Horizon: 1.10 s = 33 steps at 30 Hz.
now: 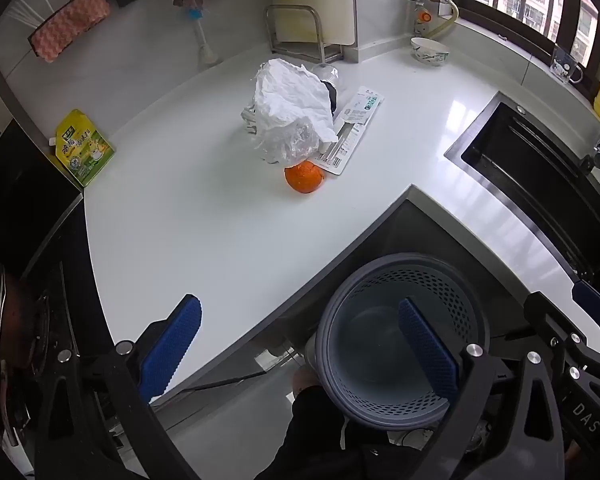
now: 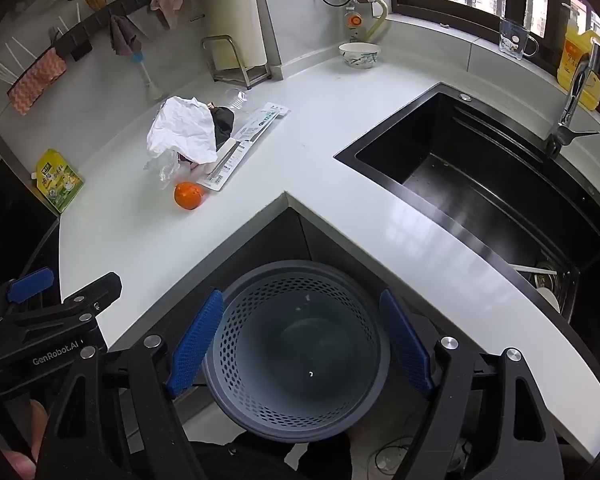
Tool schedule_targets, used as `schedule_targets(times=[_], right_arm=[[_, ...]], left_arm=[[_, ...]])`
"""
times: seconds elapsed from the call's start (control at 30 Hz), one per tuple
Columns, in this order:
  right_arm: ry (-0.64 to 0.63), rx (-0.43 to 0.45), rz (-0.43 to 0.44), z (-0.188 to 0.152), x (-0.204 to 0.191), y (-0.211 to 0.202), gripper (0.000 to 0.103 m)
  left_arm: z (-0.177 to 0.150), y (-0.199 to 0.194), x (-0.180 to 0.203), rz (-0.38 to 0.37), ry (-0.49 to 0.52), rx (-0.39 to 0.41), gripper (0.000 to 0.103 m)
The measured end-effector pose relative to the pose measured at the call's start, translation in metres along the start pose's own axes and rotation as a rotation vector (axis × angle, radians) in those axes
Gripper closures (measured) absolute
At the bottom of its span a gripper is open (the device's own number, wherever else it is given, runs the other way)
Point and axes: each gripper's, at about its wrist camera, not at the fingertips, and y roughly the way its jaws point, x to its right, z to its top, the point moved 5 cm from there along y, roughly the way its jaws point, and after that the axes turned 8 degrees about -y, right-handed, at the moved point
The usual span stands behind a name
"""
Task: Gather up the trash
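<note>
White stone countertop (image 1: 204,216) wraps around an inner corner, and reading from the left it first carries a yellow-green seasoning pouch (image 1: 85,148) lying flat at the counter's left edge, beside the dark stove area. Further right, near the middle of the counter, sits the heap of trash: a crumpled white paper (image 1: 292,100) draped over a clear plastic bag (image 1: 288,142), with something dark (image 2: 223,122) tucked behind the paper and a clear plastic bottle (image 1: 327,74) partly hidden at the back. A long flat printed package (image 1: 350,130) lies touching the right side of the heap, and an orange (image 1: 304,176) rests just in front, touching the bag and the package's near end. Beyond these, a patterned bowl (image 1: 429,51) stands near the back wall, and to the far right the black sink (image 2: 480,176) is set into the counter with a faucet (image 2: 572,100) at its rim. Below the counter's inner corner stands a grey perforated waste basket (image 2: 296,344) on the floor; it looks nearly empty, with only a few tiny specks inside. The left gripper (image 1: 300,352) hangs over the counter's front edge and the basket with its blue pads spread wide and nothing between them. The right gripper (image 2: 300,344) tilts down over the basket, its jaws likewise wide apart and holding nothing, well short of the trash heap.
</note>
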Motion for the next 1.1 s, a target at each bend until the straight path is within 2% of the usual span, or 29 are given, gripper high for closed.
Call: schedule_targets(times=[0.57, 1.1], right_arm=[[-0.003, 0.01, 0.005, 0.006, -0.005, -0.003, 0.026], [-0.007, 0.012, 0.008, 0.011, -0.007, -0.002, 0.026]], left_arm=[[0.002, -0.011, -0.007, 0.004, -0.003, 0.012, 0.006], [0.005, 0.0, -0.015, 0.007, -0.011, 0.005, 0.006]])
